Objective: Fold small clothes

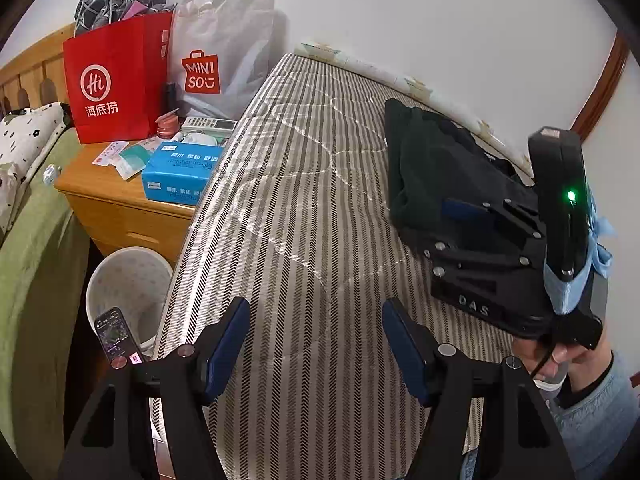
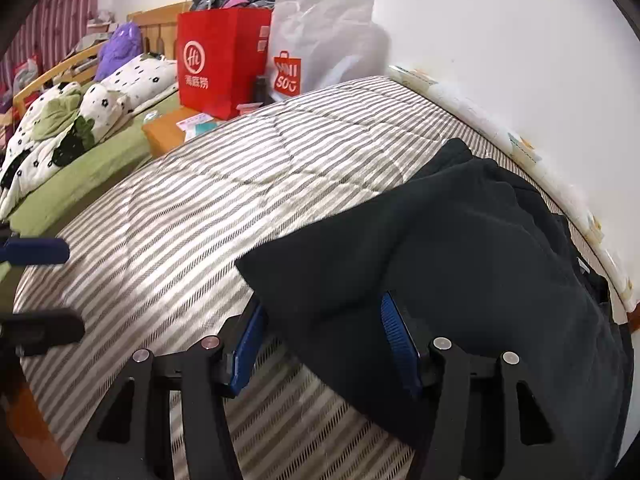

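Observation:
A dark green-black garment (image 2: 460,248) lies bunched on the striped quilt (image 2: 224,184), near the wall side. My right gripper (image 2: 320,332) is open, its blue pads on either side of the garment's near corner, which lies between the jaws. In the left wrist view the garment (image 1: 420,172) sits at the far right, partly hidden behind the right gripper's body (image 1: 500,248). My left gripper (image 1: 316,340) is open and empty above the bare quilt (image 1: 304,184), left of the garment.
A wooden nightstand (image 1: 116,200) stands left of the bed with a red bag (image 1: 116,84), a white Miniso bag (image 1: 224,52) and a blue tissue box (image 1: 180,172). A white bin (image 1: 128,288) sits below. A second bed with green sheet (image 2: 80,176) lies beyond.

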### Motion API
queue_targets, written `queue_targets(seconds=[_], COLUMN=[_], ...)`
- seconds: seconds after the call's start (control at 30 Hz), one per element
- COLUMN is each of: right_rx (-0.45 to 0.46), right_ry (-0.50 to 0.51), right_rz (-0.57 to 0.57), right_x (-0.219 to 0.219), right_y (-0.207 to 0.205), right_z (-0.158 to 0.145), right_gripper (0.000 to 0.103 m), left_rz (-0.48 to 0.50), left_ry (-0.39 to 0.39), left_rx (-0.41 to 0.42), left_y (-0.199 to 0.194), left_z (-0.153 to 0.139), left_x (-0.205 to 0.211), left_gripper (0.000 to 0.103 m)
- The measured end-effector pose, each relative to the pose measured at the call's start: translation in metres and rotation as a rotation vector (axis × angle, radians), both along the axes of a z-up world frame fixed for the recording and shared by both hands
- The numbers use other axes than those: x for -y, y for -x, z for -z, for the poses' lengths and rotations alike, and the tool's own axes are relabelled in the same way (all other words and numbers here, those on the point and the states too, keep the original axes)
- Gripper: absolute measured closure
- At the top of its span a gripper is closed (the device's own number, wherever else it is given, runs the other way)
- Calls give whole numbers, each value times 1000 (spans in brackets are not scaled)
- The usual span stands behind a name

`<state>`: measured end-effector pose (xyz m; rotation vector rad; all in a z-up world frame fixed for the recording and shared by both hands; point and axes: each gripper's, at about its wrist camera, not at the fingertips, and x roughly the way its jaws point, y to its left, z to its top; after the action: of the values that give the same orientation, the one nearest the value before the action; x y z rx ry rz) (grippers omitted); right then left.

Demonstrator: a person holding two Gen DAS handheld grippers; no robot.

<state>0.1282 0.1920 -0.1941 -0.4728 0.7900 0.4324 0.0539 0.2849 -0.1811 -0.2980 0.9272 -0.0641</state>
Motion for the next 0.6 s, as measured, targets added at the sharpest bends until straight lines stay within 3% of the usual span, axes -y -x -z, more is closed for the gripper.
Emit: queue_targets(seconds=[0.07,0.1,0.13,0.27,0.4,0.5,0.6], right_rx=[41,70,78,85,239,288,320], right_ry=[23,45,41,-117,-166,-270,-352], right_rz=[5,17,18,34,124,214,301], right_x=[3,4,7,36,83,146,209], right_y=[-2,-2,-3,-4,11,20,26], right_z=[0,-1,-2,-32,-80,-116,-134], right_gripper=[65,81,84,90,91,92,92], left_rz=[-5,-4,1,39,85,109,154], left_ry=[11,19,26,6,6,60,109], left_rx=[3,4,2,-1,27,27,38], left_y=[-2,-4,-7,-18,-27,-38,-44], left_z=[0,-1,-1,-5,-12,-15,-18], left_x=[-1,0,3,24,54,80,108], left_gripper=[37,37,37,37,37,37,37])
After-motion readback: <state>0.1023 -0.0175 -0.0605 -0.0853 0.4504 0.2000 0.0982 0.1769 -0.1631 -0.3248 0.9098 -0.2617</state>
